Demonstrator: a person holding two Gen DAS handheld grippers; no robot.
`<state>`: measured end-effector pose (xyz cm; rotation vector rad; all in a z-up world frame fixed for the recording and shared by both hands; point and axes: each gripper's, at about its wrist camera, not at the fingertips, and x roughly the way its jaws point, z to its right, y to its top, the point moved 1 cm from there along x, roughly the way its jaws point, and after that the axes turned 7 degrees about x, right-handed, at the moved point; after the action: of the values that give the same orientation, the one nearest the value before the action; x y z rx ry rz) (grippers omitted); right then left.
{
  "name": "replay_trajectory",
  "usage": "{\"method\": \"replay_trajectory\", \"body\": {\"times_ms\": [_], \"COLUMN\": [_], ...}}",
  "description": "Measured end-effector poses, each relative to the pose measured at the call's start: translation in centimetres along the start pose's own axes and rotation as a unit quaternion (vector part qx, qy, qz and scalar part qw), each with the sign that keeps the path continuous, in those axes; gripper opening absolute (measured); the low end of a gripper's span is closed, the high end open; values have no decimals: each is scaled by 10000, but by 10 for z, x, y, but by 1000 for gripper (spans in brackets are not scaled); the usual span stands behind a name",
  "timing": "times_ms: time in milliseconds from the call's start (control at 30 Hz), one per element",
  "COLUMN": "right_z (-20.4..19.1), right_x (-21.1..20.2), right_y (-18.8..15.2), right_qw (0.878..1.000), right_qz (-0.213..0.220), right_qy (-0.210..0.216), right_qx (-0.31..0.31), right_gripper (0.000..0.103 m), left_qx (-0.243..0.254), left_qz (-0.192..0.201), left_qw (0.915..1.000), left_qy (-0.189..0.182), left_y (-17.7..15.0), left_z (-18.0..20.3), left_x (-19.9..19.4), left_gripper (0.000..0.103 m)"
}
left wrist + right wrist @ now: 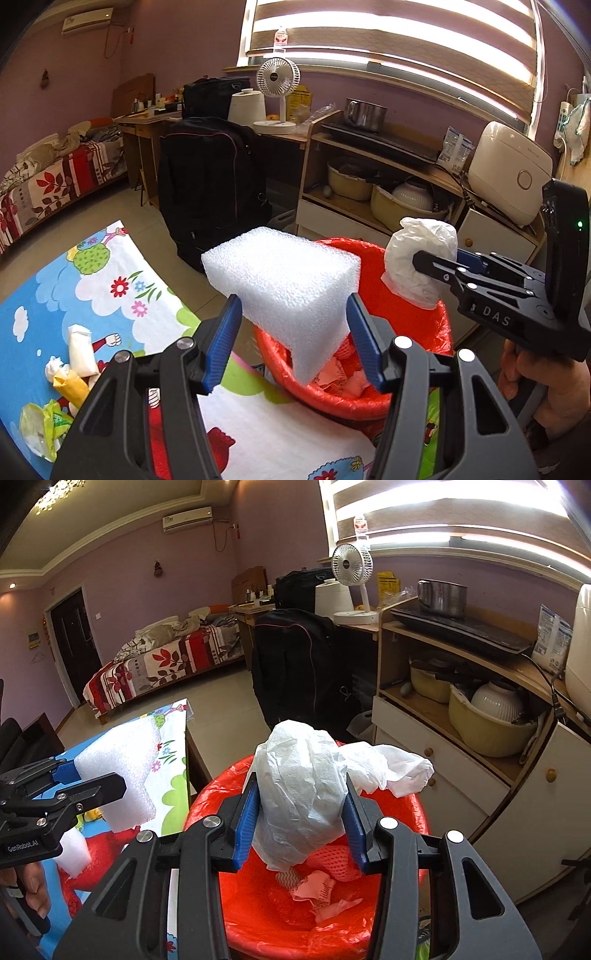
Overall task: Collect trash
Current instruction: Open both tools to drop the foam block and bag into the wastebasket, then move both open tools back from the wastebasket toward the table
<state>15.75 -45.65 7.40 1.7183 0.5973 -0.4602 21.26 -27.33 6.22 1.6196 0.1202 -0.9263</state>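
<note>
Left wrist view: the left gripper clamps a white rectangular foam block between its 2 blue-padded fingers, above the near rim of a round bin lined with a red plastic bag. Crumpled paper scraps lie inside the bin. At right, the right gripper grips a crumpled white plastic bag over the bin. More wrappers lie on the cartoon-print tablecloth.

Right wrist view: the right gripper pinches the white bag between both fingers, directly above the bin. The left gripper holds the foam block over the tablecloth, just beside the bin.
</note>
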Motion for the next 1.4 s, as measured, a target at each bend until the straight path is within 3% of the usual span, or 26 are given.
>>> {"method": "replay_trajectory", "body": {"times_ms": [533,633,733,800,900,1000,1400], "right_z": [13,13,14,15,17,17,0], "right_x": [-1,0,-1,-1,-2,-3,-7], "right_y": [5,5,4,4,3,1,-9], "right_qw": [9999,9999,9998,9998,9997,9997,9999], "right_qz": [22,35,49,54,57,70,60], "right_qy": [-66,-68,-101,-122,-149,-173,-138], "right_qx": [126,125,145,147,176,161,30], "right_gripper": [44,48,52,52,52,62,64], "left_qx": [-3,26,64,36,20,-52,-254], "left_qz": [73,102,88,110,121,133,150], "left_qw": [9991,9989,9987,9986,9989,9991,9995], "left_qy": [-420,-451,-491,-514,-452,-410,-79], "left_y": [10,11,12,11,10,8,-18], "left_z": [11,13,15,14,11,6,-12], "left_x": [19,19,19,18,15,11,-15], "left_gripper": [57,58,72,74,77,77,77]}}
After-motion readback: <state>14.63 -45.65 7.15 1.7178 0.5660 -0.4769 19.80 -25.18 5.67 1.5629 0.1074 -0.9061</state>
